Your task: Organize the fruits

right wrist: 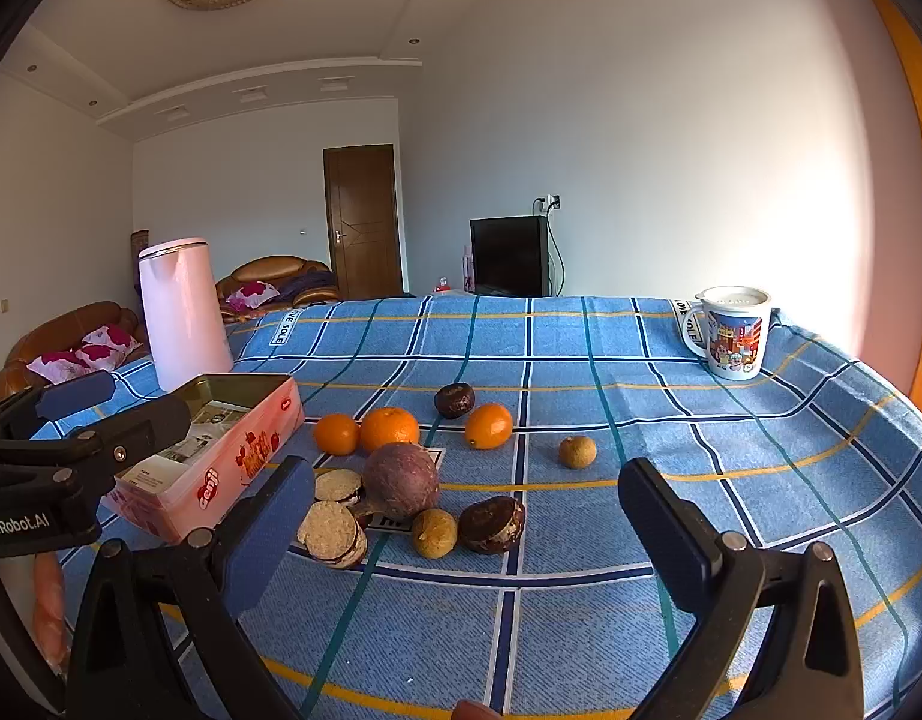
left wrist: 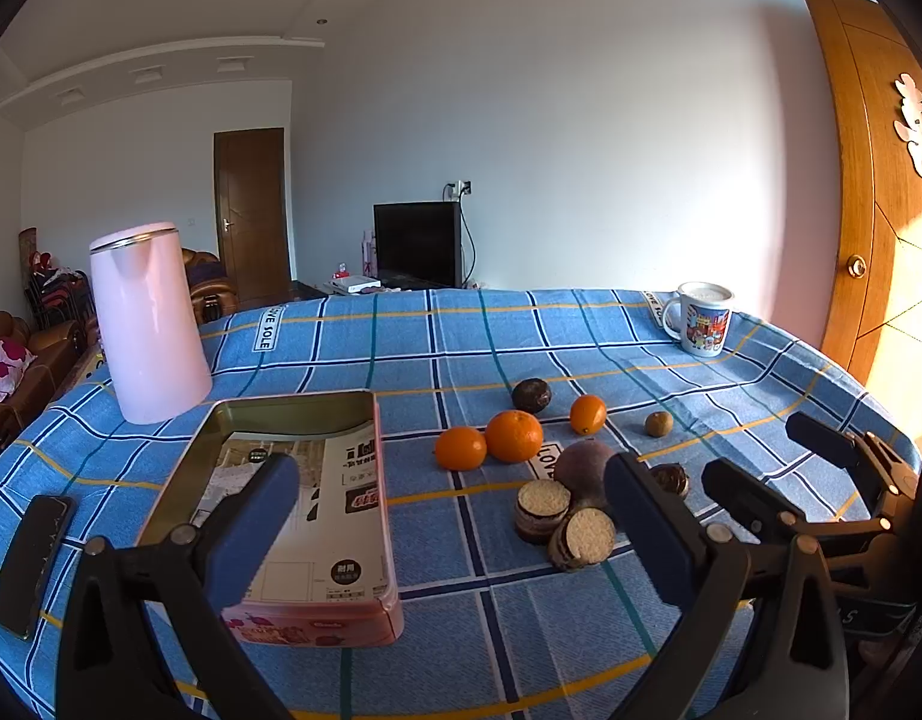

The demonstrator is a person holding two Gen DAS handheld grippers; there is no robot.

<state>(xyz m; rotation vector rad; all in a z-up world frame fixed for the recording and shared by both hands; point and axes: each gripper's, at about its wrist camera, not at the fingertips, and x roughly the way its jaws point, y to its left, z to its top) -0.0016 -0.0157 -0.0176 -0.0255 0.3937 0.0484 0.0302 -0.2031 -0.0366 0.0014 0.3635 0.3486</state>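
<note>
1. Pink kettle stands upright at the far left of the blue plaid tablecloth.
2. Cartoon mug sits way over at the far right corner.
3. Dark phone lies flat near the left edge.
4. Off the table: black TV, 2 doors, the brown door shut, and a sofa with floral cushions.

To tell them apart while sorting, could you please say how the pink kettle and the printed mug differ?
The pink kettle is tall, plain and stands at the far left by the tin; the printed mug is short, covered in cartoon pictures, and stands alone at the far right. Both sit upright on the blue checked tablecloth.
</note>
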